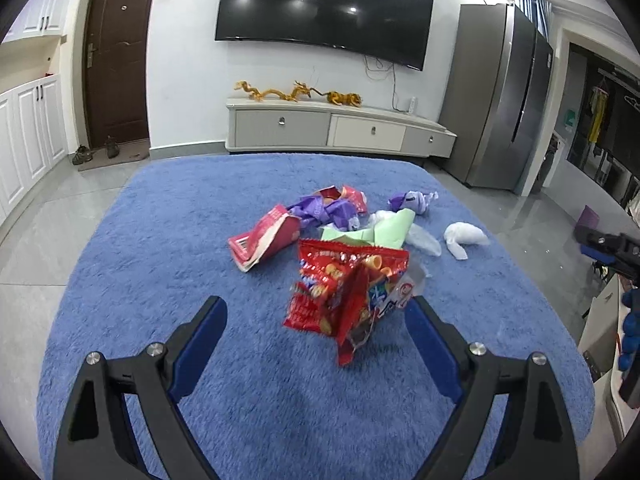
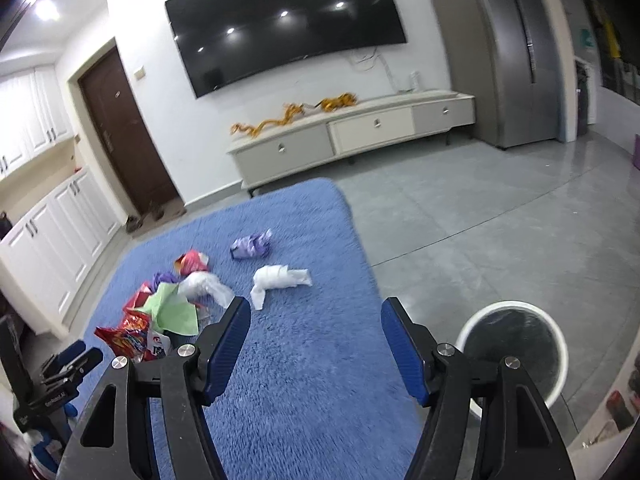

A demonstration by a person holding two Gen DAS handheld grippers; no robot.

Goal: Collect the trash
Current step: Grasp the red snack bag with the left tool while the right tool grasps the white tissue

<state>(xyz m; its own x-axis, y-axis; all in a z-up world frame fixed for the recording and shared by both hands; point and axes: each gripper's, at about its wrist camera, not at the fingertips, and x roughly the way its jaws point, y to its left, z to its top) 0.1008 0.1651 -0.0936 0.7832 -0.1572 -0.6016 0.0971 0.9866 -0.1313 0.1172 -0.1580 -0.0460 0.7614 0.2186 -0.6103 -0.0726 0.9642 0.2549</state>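
1. Black and blue fingers of the left gripper fill the bottom of the left wrist view, spread wide. A crumpled red snack bag sits between the tips; the right tip is just beside its edge, and no pad presses on it.
2. Fingers of the right gripper stand partly apart in the right wrist view, with only blue rug between them and nothing held.
3. To the right of that gripper, on the grey tile floor just off the rug's edge, stands a round white bin with a dark liner inside.
4. Past the red snack bag the trash lies in a loose heap on the rug: a light green sheet of paper, a flattened red and white packet to its left, and a crumpled purple wrapper behind them.
5. A clear plastic bag lies beside the green paper, and a white tissue wad lies apart to its right.
6. A second, smaller purple wrapper lies alone at the far side of the heap.
7. Beyond the rug, a low white cabinet with gold dragon figures stands against the wall under a large dark television.
8. A brown door is at far left, a tall grey fridge at far right.
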